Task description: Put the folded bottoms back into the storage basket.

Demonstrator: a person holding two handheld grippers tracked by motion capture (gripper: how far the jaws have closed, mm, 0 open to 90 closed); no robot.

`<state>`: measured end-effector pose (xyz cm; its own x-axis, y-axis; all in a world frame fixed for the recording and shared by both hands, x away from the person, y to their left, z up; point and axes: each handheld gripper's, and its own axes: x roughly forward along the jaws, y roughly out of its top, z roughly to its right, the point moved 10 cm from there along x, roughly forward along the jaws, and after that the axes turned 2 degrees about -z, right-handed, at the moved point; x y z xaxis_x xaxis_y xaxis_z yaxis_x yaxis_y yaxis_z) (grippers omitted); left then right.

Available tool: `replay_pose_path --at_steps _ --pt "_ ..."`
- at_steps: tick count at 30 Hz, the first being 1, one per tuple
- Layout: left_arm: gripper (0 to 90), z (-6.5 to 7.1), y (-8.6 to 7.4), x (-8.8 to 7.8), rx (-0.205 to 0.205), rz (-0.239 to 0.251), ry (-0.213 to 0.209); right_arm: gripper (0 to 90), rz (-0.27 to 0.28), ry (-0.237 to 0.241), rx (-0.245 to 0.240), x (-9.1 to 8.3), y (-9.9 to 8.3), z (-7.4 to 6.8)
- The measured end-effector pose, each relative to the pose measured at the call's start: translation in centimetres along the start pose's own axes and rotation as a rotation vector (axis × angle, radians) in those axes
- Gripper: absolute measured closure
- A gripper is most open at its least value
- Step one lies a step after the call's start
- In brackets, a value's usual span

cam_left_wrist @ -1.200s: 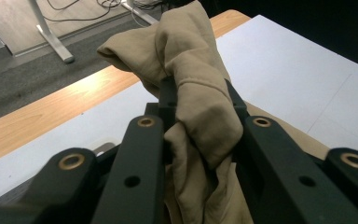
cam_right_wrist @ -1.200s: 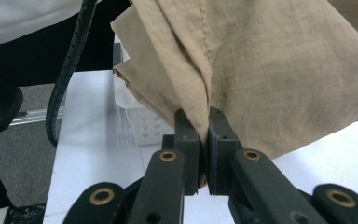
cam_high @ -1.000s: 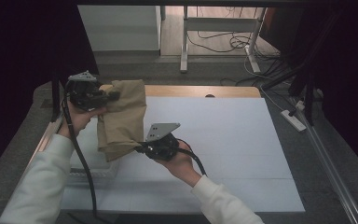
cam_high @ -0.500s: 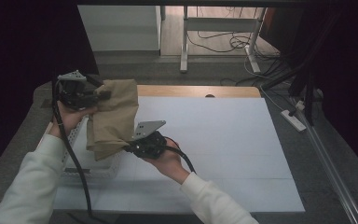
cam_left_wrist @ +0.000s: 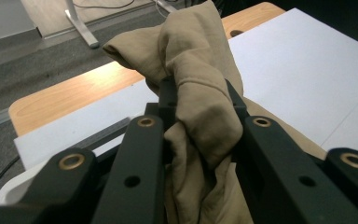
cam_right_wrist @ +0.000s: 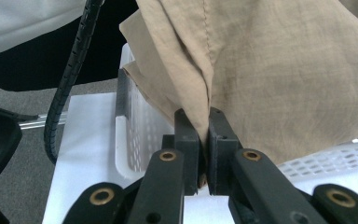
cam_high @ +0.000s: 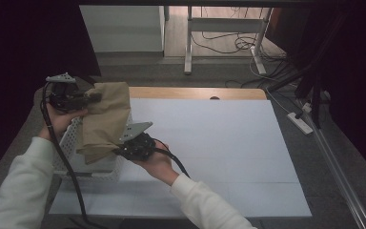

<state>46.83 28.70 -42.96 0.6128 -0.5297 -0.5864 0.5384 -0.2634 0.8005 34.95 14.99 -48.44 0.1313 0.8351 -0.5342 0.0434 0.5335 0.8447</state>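
Left gripper: its jaws are clamping a bunched fold of the tan cloth; in the left gripper view the fabric is bulging up between the two black jaws at
Right gripper: its jaws are pinching together on a lower edge of the cloth, with a thin fold of fabric caught between them at
Cloth: it is hanging in the air between the two grippers, drooping over the white basket at the left end of the table
Basket: it is sitting on the white sheet, its perforated wall showing just beyond the right gripper
Surface: the white sheet is covering most of a wooden table, leaving a strip of wood bare along the far edge
Room: grey floor is surrounding the table, with desk legs and loose cables lying beyond it, and dark areas closing in at both sides
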Motion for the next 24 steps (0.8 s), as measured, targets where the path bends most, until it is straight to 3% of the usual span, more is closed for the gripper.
replay_pose_path --at_steps 13,24 --pt "76.0 -3.0 -2.5 1.2 -0.028 -0.061 0.010 84.8 -0.033 0.035 0.027 3.8 -0.2 0.2" --pt "75.9 -3.7 -4.9 3.2 -0.042 -0.122 -0.009 84.8 -0.083 0.068 0.053 6.0 -1.5 -0.4"
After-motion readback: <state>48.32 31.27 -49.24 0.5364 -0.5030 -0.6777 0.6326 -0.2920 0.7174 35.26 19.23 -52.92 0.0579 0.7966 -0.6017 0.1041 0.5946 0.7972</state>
